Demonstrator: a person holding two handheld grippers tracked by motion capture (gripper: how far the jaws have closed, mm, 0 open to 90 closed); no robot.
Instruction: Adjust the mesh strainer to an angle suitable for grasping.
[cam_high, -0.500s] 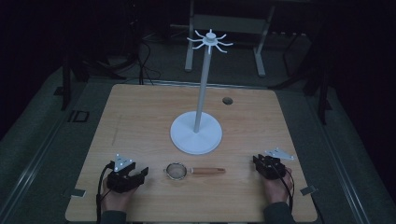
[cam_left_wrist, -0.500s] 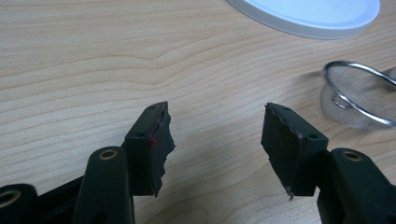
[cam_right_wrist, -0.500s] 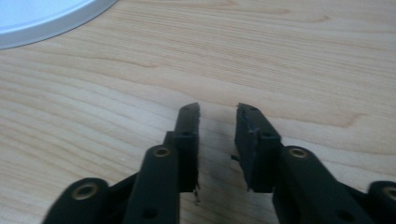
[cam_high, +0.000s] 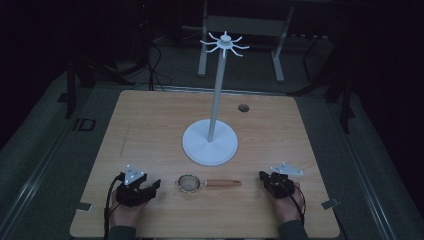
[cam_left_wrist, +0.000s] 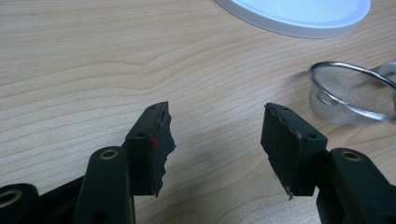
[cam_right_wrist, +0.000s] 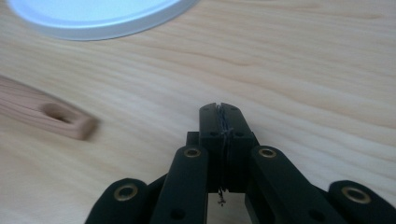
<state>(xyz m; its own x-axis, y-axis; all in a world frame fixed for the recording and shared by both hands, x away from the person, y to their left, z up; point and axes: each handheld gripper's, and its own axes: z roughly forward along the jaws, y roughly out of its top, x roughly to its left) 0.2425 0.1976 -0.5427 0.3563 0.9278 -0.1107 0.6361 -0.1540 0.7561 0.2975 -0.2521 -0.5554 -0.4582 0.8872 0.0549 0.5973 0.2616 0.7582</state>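
Overhead, a wooden table (cam_high: 150, 130) sat in a dim room, with a person's 2 hands coming in from its near edge, each holding a black 2-jaw gripper. A small metal strainer (cam_high: 189, 183) with a wooden handle (cam_high: 222, 183) lay flat on the table near that edge, between the 2 grippers, its mesh bowl toward the left one and its handle toward the right one.

The left gripper (cam_high: 150, 186) rested on the table just beside the strainer's bowl, apart from it. Its jaws stood wide and released, with bare wood between them; in the left gripper view (cam_left_wrist: 217, 135) the bowl (cam_left_wrist: 355, 93) lay off to the right of the jaws, untouched.

The right gripper (cam_high: 264, 176) rested near the handle's end, with a gap between them. Its jaws were clenched tight together on nothing; in the right gripper view (cam_right_wrist: 219, 114) the handle's end (cam_right_wrist: 56, 116), with its hanging hole, lay to the left, clear of the jaws.

Farther back, at the table's middle, stood a white stand (cam_high: 210, 145): a round base, a tall thin pole, and a ring of short hooks (cam_high: 225, 44) at the top. A small dark hole (cam_high: 243, 107) marked the table behind it.
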